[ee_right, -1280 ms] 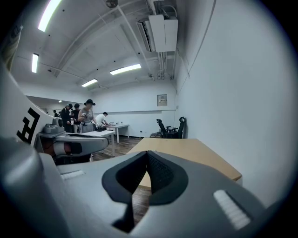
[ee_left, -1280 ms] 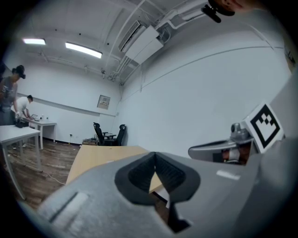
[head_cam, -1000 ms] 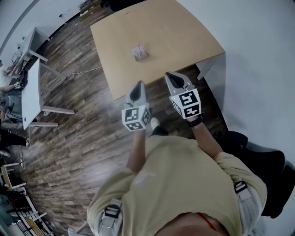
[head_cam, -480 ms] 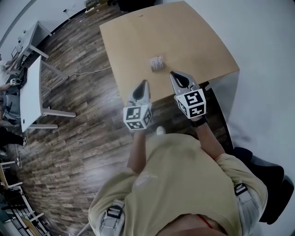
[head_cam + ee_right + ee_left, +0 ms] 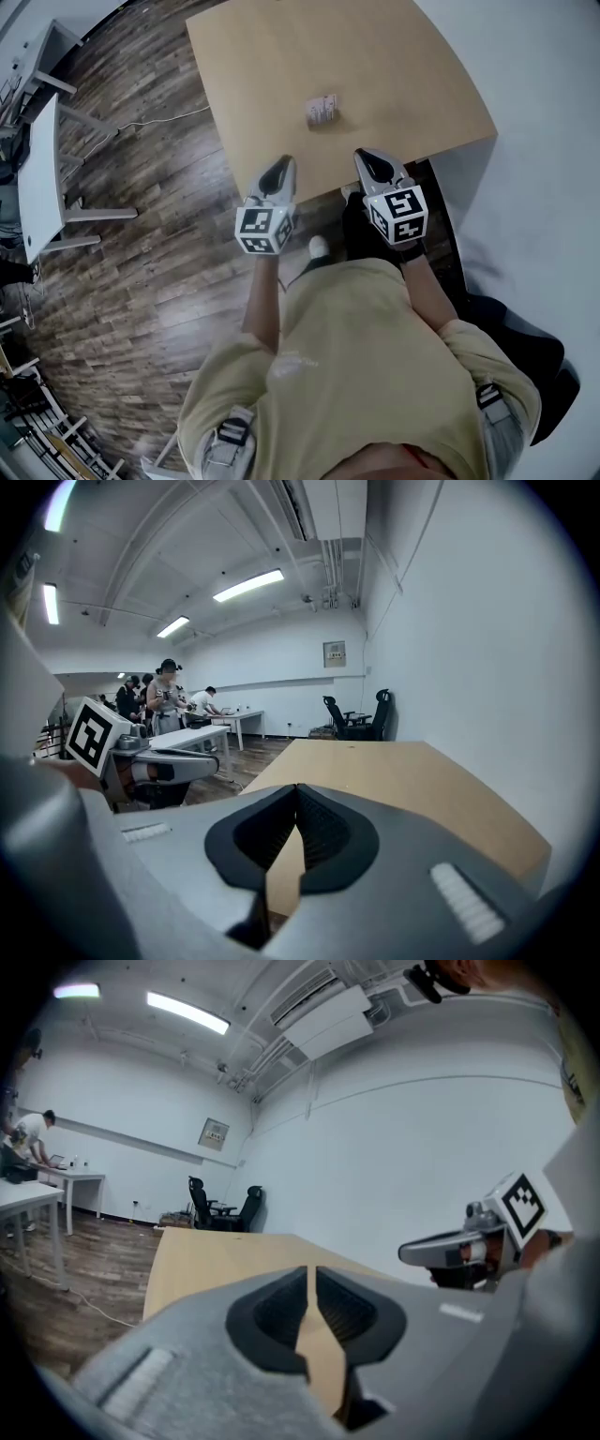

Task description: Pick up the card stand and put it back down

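Note:
The card stand (image 5: 322, 110), small and pale with print on it, stands alone on the light wooden table (image 5: 272, 56), a little in from the near edge. Both grippers hover at that near edge and point at the table, the stand beyond and between them. My left gripper (image 5: 285, 161) is to the stand's lower left; its jaws (image 5: 310, 1269) are opening, a thin slit shows at the tips, and nothing is between them. My right gripper (image 5: 364, 154) is to its lower right, tips (image 5: 297, 787) together and empty. Neither gripper view shows the stand.
A white desk (image 5: 37, 178) stands on the dark wood floor at the left, with a cable (image 5: 159, 122) trailing towards the table. A white wall runs along the table's right side. A black chair (image 5: 525, 328) sits behind me. People (image 5: 164, 696) work at desks across the room.
The head view has swung, so the table sits differently in frame. Both grippers stay at the table's near edge, the left one a little further left. The card stand has not moved on the table.

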Demonstrator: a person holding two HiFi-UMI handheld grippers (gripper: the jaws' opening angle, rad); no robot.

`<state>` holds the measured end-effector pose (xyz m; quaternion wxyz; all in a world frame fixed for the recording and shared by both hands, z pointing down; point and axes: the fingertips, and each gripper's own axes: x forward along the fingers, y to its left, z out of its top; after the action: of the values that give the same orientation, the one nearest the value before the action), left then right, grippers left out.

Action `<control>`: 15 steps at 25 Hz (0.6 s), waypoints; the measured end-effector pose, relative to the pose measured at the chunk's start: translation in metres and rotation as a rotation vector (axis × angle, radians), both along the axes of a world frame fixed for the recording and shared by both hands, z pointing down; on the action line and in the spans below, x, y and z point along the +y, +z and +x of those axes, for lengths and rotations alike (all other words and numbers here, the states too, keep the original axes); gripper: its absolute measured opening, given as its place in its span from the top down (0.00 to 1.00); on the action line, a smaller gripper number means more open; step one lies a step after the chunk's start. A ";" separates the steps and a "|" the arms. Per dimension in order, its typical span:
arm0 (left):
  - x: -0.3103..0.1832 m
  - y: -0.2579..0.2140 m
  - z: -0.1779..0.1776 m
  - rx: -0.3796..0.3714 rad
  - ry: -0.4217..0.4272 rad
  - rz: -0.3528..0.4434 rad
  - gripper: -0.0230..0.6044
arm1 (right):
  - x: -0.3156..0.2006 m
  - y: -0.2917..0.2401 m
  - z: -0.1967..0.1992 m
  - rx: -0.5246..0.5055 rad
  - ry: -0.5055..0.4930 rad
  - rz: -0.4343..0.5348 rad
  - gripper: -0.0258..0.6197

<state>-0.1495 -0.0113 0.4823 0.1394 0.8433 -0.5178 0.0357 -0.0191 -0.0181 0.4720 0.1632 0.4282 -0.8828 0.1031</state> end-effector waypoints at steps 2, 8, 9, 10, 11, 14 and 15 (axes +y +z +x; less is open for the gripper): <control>-0.010 0.019 -0.003 -0.008 0.011 -0.038 0.90 | -0.011 0.016 0.001 0.005 -0.006 -0.028 0.96; -0.050 0.071 -0.005 -0.044 0.061 -0.129 0.79 | -0.050 0.054 0.008 -0.015 -0.022 -0.098 0.95; -0.059 0.081 -0.003 -0.047 0.072 -0.148 0.74 | -0.057 0.062 0.009 -0.013 -0.029 -0.113 0.96; -0.069 0.091 0.000 -0.049 0.083 -0.170 0.69 | -0.064 0.069 0.011 -0.013 -0.036 -0.129 0.95; -0.079 0.100 0.002 -0.052 0.094 -0.194 0.64 | -0.073 0.074 0.012 -0.015 -0.042 -0.144 0.95; -0.110 0.118 0.007 -0.071 0.129 -0.252 0.54 | -0.102 0.081 0.014 -0.021 -0.051 -0.173 0.95; -0.121 0.123 0.008 -0.088 0.143 -0.265 0.52 | -0.112 0.082 0.015 -0.020 -0.054 -0.180 0.95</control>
<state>-0.1412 -0.1318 0.6050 0.2240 0.8498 -0.4528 0.1504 -0.0044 -0.1306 0.5537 0.1947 0.3865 -0.8829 0.1820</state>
